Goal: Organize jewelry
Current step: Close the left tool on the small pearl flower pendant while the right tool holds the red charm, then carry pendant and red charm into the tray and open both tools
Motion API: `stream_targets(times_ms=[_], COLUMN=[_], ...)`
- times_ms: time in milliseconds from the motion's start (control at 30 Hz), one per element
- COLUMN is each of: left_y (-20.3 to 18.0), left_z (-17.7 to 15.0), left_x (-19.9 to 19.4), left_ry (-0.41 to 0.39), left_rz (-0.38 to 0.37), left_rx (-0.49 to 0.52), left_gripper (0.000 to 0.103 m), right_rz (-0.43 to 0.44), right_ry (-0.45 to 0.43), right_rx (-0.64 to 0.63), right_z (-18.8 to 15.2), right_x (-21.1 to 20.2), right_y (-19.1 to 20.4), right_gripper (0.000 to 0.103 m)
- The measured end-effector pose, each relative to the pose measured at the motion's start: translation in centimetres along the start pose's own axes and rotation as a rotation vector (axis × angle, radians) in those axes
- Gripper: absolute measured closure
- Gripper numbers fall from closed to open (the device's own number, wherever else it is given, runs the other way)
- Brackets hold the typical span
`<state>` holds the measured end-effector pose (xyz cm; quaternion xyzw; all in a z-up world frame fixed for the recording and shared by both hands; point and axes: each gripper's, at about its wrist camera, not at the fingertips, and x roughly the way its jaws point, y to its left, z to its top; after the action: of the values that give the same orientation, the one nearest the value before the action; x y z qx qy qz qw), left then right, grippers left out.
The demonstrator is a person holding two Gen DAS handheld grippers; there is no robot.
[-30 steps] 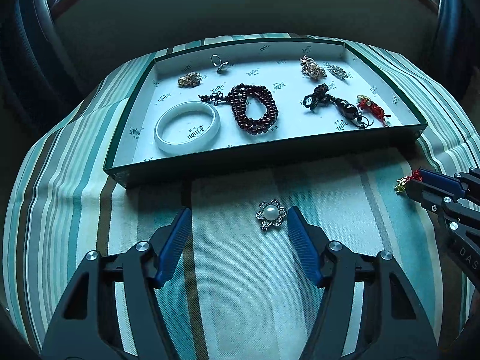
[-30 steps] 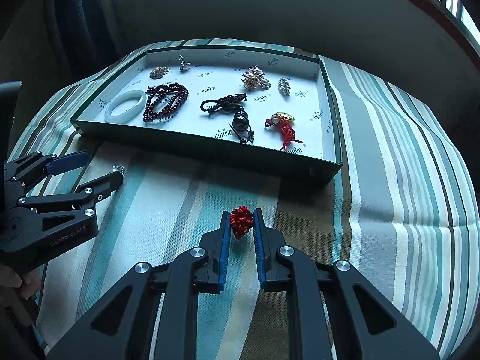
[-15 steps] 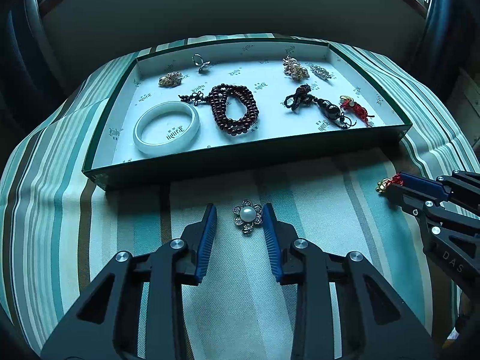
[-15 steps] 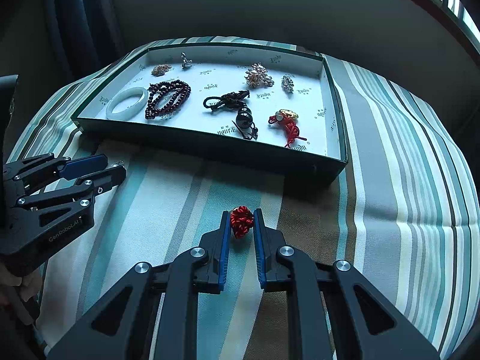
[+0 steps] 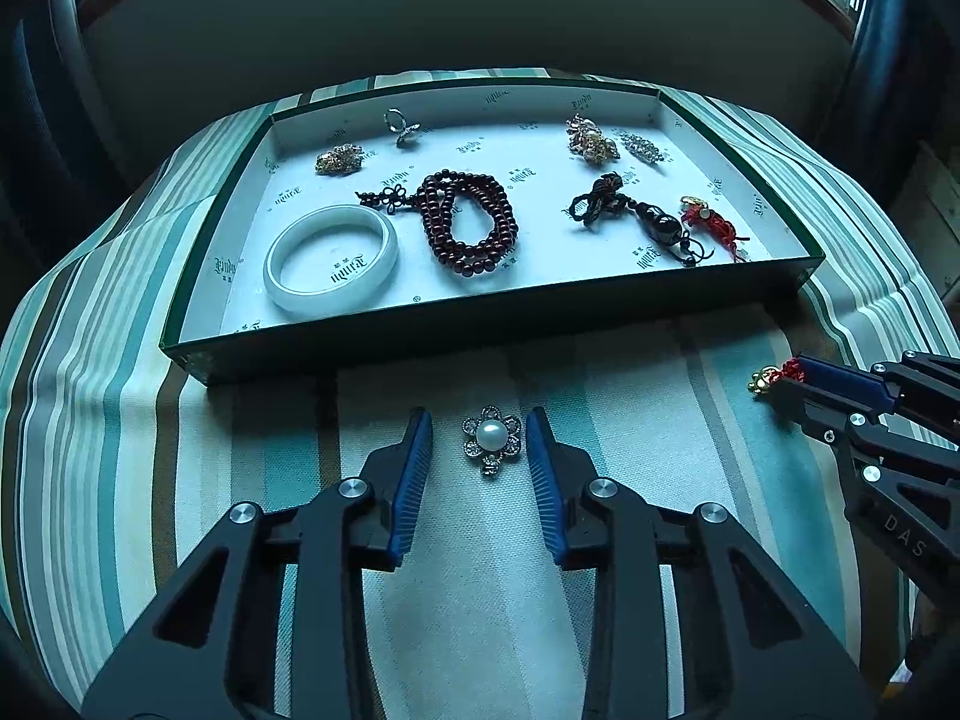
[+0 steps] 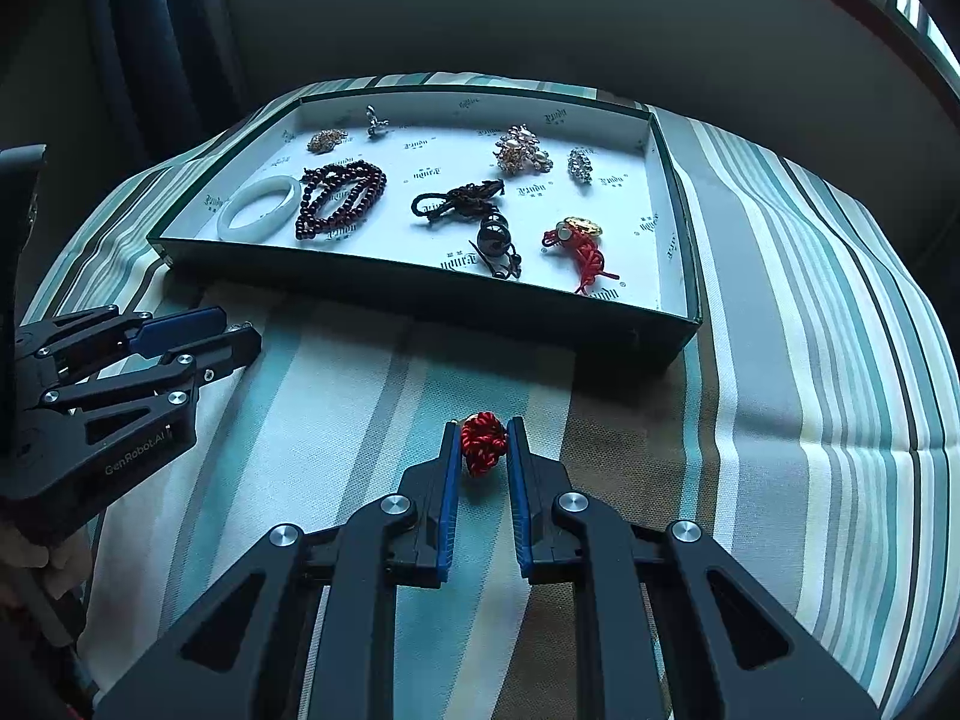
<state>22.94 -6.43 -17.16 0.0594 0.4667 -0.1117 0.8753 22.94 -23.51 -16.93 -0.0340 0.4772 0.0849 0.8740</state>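
A pearl flower brooch lies on the striped cloth, between the blue pads of my left gripper. The jaws stand a little apart from it on each side, so the gripper is open. My right gripper is shut on a red knotted cord charm with a small gold bead, held just above the cloth. A shallow green tray behind holds a white bangle, a dark red bead bracelet, a black cord pendant and a second red charm.
Small gold and silver brooches and a ring lie along the tray's far side. The striped cloth covers a rounded table that falls away on all sides. Dark curtains and a wall stand behind.
My left gripper has narrowed from wide open around the pearl brooch and moved up to it. The right gripper stays shut on the red charm and has shifted slightly.
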Motion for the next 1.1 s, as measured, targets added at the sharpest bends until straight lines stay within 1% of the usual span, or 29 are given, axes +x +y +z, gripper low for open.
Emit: stream_targets(times_ms=[67, 100, 333, 733, 1100], left_y=[-0.1, -0.2, -0.2, 0.1, 0.7], left_z=[0.0, -0.1, -0.1, -0.4, 0.2], left_x=[0.0, -0.1, -0.2, -0.6, -2.1], left_ry=[-0.002, -0.002, -0.003, -0.008, -0.034], left_rz=[-0.005, -0.006, -0.007, 0.019, 0.02], left_rx=[0.008, 0.012, 0.016, 0.019, 0.007], left_gripper=[0.082, 0.083, 0.083, 0.083, 0.083], right_rz=[0.0, 0.0, 0.0, 0.001, 0.019], right_ry=[0.0, 0.0, -0.001, -0.011, -0.067], right_rx=[0.0, -0.001, 0.0, -0.003, 0.009], right_z=[0.0, 0.0, 0.0, 0.0, 1.1], right_x=[0.0, 0.0, 0.0, -0.2, -2.1], right_y=[0.0, 0.0, 0.0, 0.4, 0.9], right_gripper=[0.088, 0.088, 0.088, 0.087, 0.088])
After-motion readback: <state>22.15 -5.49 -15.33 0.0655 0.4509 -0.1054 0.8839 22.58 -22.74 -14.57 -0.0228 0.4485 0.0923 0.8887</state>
